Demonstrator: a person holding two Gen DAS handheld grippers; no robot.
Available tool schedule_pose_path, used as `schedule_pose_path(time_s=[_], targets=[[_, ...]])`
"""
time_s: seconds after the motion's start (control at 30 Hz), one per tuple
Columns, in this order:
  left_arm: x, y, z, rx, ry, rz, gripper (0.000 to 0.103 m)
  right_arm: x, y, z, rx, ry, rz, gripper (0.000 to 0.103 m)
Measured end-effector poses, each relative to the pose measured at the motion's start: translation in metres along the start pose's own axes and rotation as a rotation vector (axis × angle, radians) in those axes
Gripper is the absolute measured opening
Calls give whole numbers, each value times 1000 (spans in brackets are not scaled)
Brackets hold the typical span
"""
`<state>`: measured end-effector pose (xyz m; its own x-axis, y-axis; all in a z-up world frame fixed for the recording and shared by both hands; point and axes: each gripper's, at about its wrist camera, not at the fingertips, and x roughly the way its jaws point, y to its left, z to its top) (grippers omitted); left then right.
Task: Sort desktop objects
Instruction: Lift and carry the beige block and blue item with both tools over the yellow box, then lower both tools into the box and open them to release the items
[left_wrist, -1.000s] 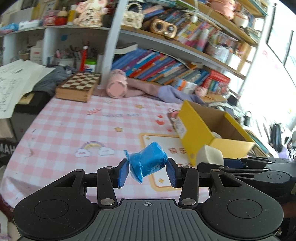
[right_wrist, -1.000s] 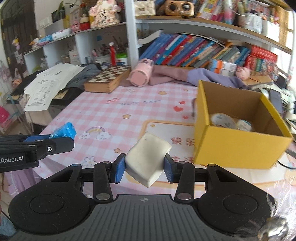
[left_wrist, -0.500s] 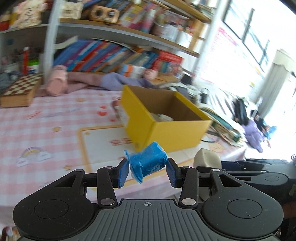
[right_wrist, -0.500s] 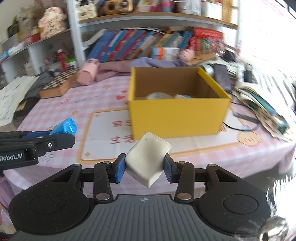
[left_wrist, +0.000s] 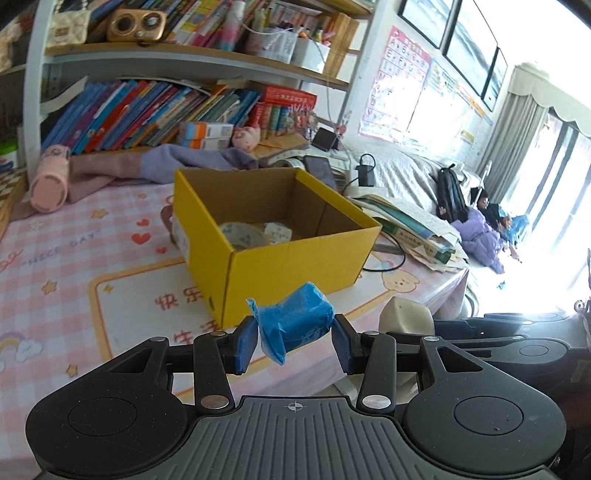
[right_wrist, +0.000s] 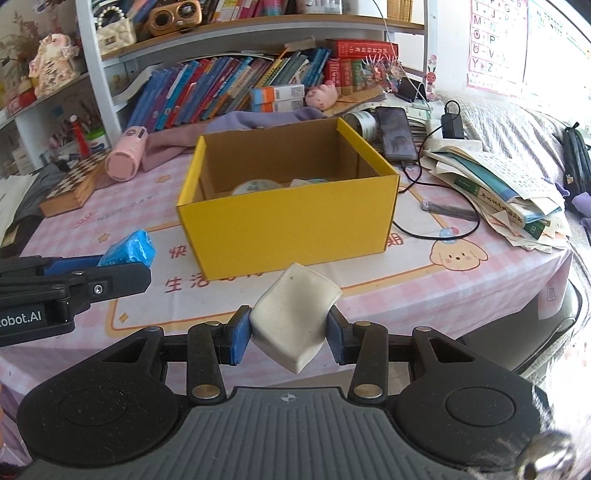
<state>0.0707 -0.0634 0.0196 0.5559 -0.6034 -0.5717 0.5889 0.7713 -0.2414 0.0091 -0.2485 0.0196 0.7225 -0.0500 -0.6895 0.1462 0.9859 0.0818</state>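
We start from the yellow box (right_wrist: 288, 221), the open-topped container on the pink checked tablecloth (right_wrist: 461, 291). It already holds two tape rolls (left_wrist: 242, 236) on its floor (only their tops show over the near wall in the right wrist view). The box is the destination, and both carried items lie short of it, on our side of its near wall.

The white block (right_wrist: 295, 317) sits clamped between the blue pads of the right gripper (right_wrist: 290, 334), tilted with one corner pointing down. From this gripper the box lies straight ahead and slightly above in the frame, its long side running across our view. The near wall stands between the block and the opening.

The blue wrapped packet (left_wrist: 293, 325) is clamped in the left gripper (left_wrist: 295, 341), its long axis running across the jaws, with a loose twist of wrapper at the left end. From this gripper the box presents a corner, not a face, and lies ahead and to the left.

We judge the right gripper to be the better aligned of the two, since it faces the box squarely. The coming move turns on one relation: each item must clear the near wall before release (neither is over the opening yet).
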Motion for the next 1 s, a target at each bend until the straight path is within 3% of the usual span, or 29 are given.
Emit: schedule_pose_path(time_s=[0.33,0.63,0.87,1.0], targets=[[23,-20,24,82,-43,14,42,17,-28,27,10,-39,17,40],[54,-22,51,96,-83,82,42,38,-50,75,-43,-156,43,40],[83,-20,69,82,-84,156,42,70,-63,112,-110,-157,107,40],[107,-17,77,67,-43,208,42,94,-67,130,-155,-124,155,40]])
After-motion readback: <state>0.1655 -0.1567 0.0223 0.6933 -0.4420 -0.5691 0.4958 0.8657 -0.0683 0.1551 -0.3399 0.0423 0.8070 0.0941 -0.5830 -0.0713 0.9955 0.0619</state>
